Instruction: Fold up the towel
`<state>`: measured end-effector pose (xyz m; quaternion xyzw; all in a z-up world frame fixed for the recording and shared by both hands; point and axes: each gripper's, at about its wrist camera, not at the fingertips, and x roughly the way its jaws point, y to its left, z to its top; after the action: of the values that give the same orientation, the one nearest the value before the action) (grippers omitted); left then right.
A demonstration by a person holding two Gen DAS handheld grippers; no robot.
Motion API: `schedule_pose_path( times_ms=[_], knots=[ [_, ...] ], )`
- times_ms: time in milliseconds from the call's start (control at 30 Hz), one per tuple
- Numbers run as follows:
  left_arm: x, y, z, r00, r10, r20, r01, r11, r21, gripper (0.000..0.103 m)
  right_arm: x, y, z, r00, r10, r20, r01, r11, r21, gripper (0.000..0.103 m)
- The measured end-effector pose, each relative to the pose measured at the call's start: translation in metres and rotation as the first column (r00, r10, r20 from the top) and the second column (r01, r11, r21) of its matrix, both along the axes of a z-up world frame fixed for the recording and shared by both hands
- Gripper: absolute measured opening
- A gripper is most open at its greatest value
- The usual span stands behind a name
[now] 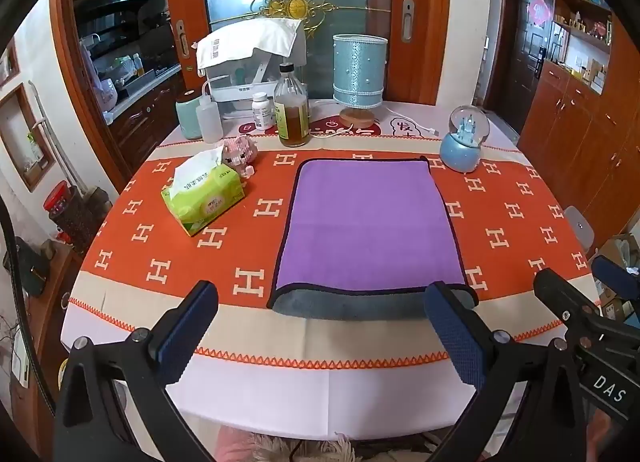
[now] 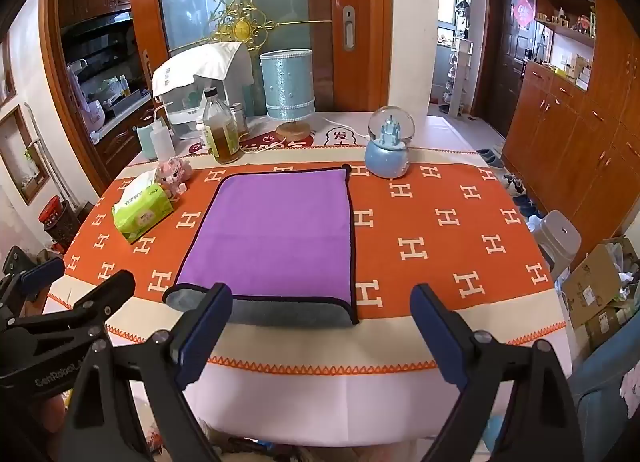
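A purple towel (image 1: pixel 370 228) with a dark hem lies flat on the orange tablecloth (image 1: pixel 140 230), folded so its grey underside shows as a strip along the near edge. It also shows in the right wrist view (image 2: pixel 276 234). My left gripper (image 1: pixel 320 326) is open and empty, held above the table's near edge just short of the towel. My right gripper (image 2: pixel 322 326) is open and empty too, in front of the towel's near right corner. The right gripper shows at the right edge of the left wrist view (image 1: pixel 576 294), and the left gripper at the left edge of the right wrist view (image 2: pixel 76 282).
A green tissue pack (image 1: pixel 204 198) and a small pink toy (image 1: pixel 240 150) lie left of the towel. Behind it stand a glass bottle (image 1: pixel 293 110), a blue lamp (image 1: pixel 359 74), plastic bottles and a snow globe (image 1: pixel 464 142). Cabinets (image 2: pixel 580 134) and boxes are at the right.
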<state>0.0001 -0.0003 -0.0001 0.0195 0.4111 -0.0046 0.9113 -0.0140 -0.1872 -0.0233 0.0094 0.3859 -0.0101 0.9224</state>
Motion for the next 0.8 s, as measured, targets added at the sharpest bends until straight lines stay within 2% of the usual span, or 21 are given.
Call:
schedule_pose_path(
  times_ms=[533,800],
  knots=[
    [0.0002,0.0012,0.0001,1.0,-0.004,0.002,0.004,1.0,-0.007,0.102,-0.0036,-0.0009,0.0037,1.0,0.002,0.004,-0.002,1.0,0.002,0.091],
    [-0.0008,-0.0028,0.0001,1.0,-0.01,0.002,0.01,1.0,-0.007,0.102,0.0033,-0.0008,-0.0042,1.0,0.009,-0.007,-0.009,1.0,0.008,0.091]
  ],
)
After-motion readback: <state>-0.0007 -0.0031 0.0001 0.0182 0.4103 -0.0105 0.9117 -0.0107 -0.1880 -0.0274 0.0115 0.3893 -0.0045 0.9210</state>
